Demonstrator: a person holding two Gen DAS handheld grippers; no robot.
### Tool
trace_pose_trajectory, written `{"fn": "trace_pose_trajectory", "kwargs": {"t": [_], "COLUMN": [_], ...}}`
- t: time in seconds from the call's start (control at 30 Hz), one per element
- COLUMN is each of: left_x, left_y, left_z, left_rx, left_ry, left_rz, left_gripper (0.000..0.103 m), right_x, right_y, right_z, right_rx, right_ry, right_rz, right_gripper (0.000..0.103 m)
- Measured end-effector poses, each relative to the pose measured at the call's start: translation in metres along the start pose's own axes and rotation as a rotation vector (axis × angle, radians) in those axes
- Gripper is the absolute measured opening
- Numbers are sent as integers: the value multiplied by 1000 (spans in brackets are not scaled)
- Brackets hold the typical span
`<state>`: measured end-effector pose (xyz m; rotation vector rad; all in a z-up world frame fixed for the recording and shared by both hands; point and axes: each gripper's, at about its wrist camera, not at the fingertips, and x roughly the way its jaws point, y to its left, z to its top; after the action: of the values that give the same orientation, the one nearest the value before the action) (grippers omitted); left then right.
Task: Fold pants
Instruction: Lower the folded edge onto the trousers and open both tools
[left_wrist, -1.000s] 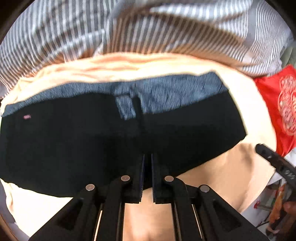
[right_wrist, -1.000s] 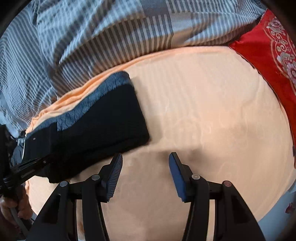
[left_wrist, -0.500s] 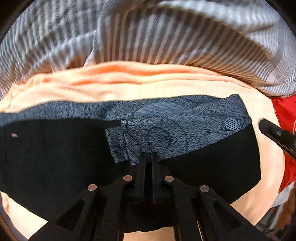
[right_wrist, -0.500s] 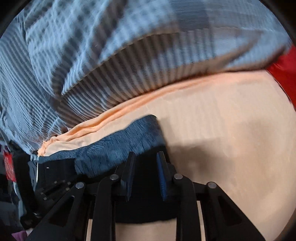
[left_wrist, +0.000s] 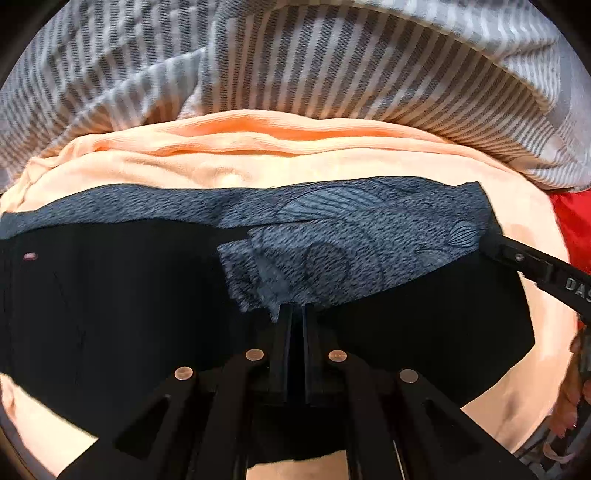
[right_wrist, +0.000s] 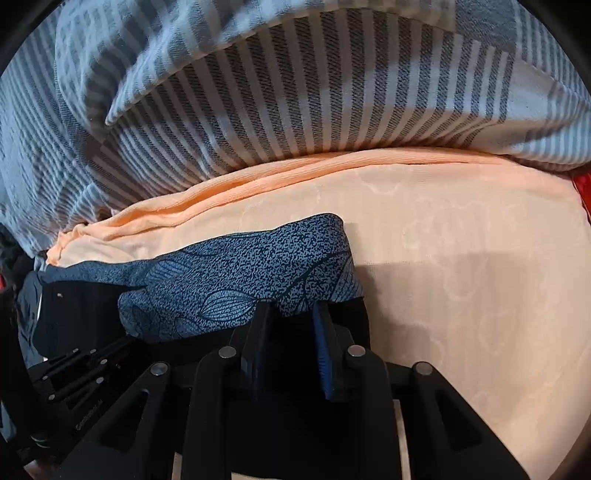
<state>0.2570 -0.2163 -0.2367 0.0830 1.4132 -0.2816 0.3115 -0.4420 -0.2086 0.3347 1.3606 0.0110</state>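
Black pants (left_wrist: 110, 295) with a blue-grey patterned waistband (left_wrist: 351, 240) lie across a peach sheet (left_wrist: 258, 166). My left gripper (left_wrist: 297, 314) points down at the middle of the pants. Its fingers are shut where the bunched patterned band meets the black cloth. At the pants' right end, my right gripper (right_wrist: 291, 314) has its fingers close together, with the patterned waistband (right_wrist: 240, 280) and black cloth pinched between them. One right-gripper finger (left_wrist: 517, 258) shows at the right of the left wrist view. The left gripper's body (right_wrist: 74, 369) shows low on the left in the right wrist view.
A grey-and-white striped duvet (left_wrist: 332, 66) is heaped along the far side of the sheet, seen again as the striped duvet (right_wrist: 295, 92). Red patterned cloth (left_wrist: 572, 221) lies at the right. Bare peach sheet (right_wrist: 461, 277) stretches right of the pants. A hand (left_wrist: 569, 398) shows at the right rim.
My right gripper came left over the sheet to the pants' right end and narrowed from wide open onto the cloth. The left gripper sank closer, and the patterned band bunched up at its tips.
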Motion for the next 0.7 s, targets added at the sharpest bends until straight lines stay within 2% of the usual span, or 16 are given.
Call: {"fn": "trace_pose_trajectory", "kwargs": {"t": [0.03,0.07,0.27,0.47,0.7], "left_x": [-3,-8,-37,-57,-67], "left_y": [0,6,33,68,95], "left_z": [-3,-5,-31,-72,-103], "left_rx": [-6,-11,-92,-205,-251], "left_ry": [1,2,1,19,31], "left_rz": [48,60,87,72,40], "left_gripper": [6,6,6,6,6], "right_x": [-1,-2,-17,-31,-39], "right_y": [0,-1,2,14,46], "right_z": [-1,-2,-20,-49,-83], "right_rx": [-4,-8,-54,-90,-137], "right_ry": [6,10,21,10,33], "right_rz": [7,17,20,-17,-18], "right_gripper": [29,34,49,53,56]}}
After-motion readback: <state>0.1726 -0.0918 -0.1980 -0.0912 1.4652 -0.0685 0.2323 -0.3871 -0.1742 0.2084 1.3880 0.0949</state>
